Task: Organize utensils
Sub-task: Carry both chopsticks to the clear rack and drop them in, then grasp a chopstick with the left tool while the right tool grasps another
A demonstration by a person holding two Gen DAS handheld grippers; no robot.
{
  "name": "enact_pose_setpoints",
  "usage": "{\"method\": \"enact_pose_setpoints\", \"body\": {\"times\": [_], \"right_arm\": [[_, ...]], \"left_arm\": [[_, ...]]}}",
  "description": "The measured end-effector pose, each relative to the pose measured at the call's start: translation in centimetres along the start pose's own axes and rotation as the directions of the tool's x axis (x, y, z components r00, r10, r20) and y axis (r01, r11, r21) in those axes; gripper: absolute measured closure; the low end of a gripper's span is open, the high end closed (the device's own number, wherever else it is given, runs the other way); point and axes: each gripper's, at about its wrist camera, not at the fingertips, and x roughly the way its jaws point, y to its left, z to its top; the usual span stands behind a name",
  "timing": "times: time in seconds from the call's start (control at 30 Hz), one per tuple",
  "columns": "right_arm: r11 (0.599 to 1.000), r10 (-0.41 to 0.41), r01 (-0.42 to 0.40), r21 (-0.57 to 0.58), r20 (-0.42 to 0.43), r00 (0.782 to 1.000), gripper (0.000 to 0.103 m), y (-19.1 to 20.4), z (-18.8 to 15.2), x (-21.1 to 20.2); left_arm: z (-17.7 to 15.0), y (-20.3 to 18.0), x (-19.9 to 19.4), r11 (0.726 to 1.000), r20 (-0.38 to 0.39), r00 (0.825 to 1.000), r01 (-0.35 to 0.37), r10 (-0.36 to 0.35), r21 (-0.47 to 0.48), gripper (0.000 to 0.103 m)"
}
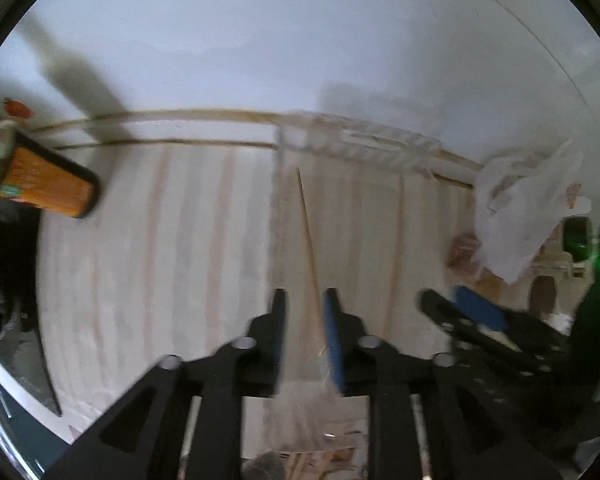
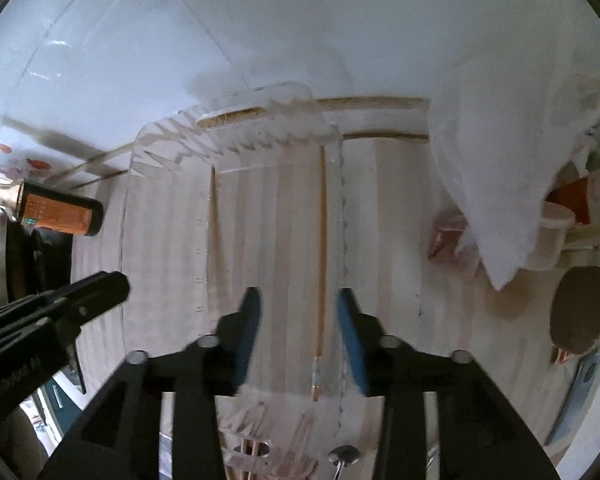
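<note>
Both hand-held grippers, left (image 1: 305,320) and right (image 2: 298,320), stand part-open over a clear plastic bag (image 2: 236,216) of wooden skewers (image 2: 321,248) lying on the worktop (image 2: 384,240). Closing off-centre risks pinching only film, letting skewers slip.

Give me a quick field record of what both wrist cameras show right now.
surface: striped cloth
container: clear plastic tray lying flat on the cloth
sticks: two thin wooden sticks, one between the left gripper fingers, one between the right gripper fingers
left gripper: open, not pressing on its stick
right gripper: open, not pressing on its stick
nearby: orange-labelled bottle, white plastic bag
</note>
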Motion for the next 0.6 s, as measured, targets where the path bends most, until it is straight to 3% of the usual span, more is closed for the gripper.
{"method": "enact_pose_setpoints", "body": {"times": [0.07, 0.2, 0.23, 0.27, 0.3, 0.37, 0.5, 0.6], "right_arm": [[1.000, -0.017, 0.017, -0.005, 0.024, 1.000, 0.055, -0.2, -0.4, -0.8], [0.997, -0.071, 0.073, -0.021, 0.086, 0.994, 0.042, -0.5, -2.2, -2.8], [0.996, -0.086, 0.089, -0.017, 0.118, 0.989, 0.039, -0.7, -3.0, -3.4], [0.996, -0.091, 0.093, -0.012, 0.133, 0.987, 0.028, -1.0, -3.3, -3.8], [0.995, -0.098, 0.099, 0.000, 0.168, 0.981, 0.020, -1.3, -4.3, -4.5], [0.994, -0.109, 0.110, 0.009, 0.217, 0.970, 0.014, -1.5, -5.5, -5.3], [0.986, -0.167, 0.168, 0.021, 0.297, 0.940, 0.011, -1.7, -8.9, -6.8], [0.987, -0.163, 0.158, 0.041, 0.304, 0.939, 0.011, -1.7, -11.0, -6.9]], "left_arm": [[-0.6, 0.5, -0.8, 0.998, 0.049, 0.997, -0.056, 0.056, -0.001, 0.047], [-2.8, 0.9, -2.9, 0.988, 0.181, 0.971, -0.157, 0.156, -0.006, 0.020], [-3.3, 1.1, -3.3, 0.987, 0.206, 0.965, -0.163, 0.162, -0.008, 0.010], [-3.9, 1.3, -3.7, 0.986, 0.228, 0.959, -0.168, 0.166, -0.008, 0.000], [-4.7, 1.4, -4.1, 0.984, 0.247, 0.954, -0.175, 0.172, -0.008, 0.000], [-6.0, 1.6, -4.5, 0.980, 0.272, 0.942, -0.201, 0.197, -0.014, 0.000], [-9.0, 2.3, -4.7, 0.972, 0.301, 0.926, -0.235, 0.229, -0.019, 0.000], [-11.3, 2.8, -4.2, 0.969, 0.298, 0.924, -0.248, 0.239, -0.008, 0.000]]}}
